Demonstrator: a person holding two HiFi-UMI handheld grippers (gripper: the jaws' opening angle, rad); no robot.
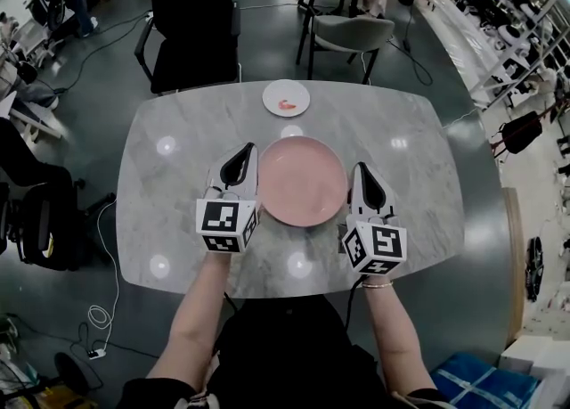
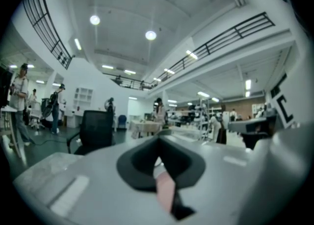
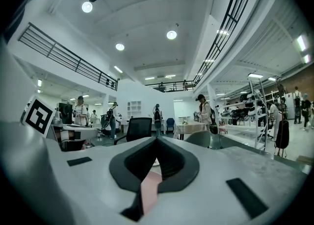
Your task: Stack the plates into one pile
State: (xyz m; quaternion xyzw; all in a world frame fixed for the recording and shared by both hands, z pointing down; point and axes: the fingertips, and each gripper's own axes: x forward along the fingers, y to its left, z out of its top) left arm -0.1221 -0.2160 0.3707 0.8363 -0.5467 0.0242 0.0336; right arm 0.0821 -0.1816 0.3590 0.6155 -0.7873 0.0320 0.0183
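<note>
Two bare forearms [image 1: 191, 318] come up from the bottom of the head view, each hand carrying a gripper out over the grey marble bench [image 1: 178, 211]. On the left, the left gripper [image 1: 240, 158] lies along the left rim of the pink plate [image 1: 301, 183], marker cube toward the person and tip pointing away. Its own view shows the dark fingers [image 2: 140, 162] fully closed, meeting at the tip with a strip of pink rim caught between them. So it's pinching the plate's edge! Dead centre, that big pink plate sits flat on the bench, right between the two grippers and nearer the person's edge than the far one. Straight beyond it, apart from it and close to the far edge, sits a small white plate [image 1: 286, 98] with something red [image 1: 287, 105] on it, so the two plates are not yet stacked. Over on the right, the right gripper [image 1: 365, 175] mirrors its partner against the plate's right rim. Its fingers [image 3: 176, 162] are clamped together too, with pink rim showing in the gap. Past the bench, a black chair [image 1: 191, 24] stands on the left and a grey chair [image 1: 352, 33] on the right.
</note>
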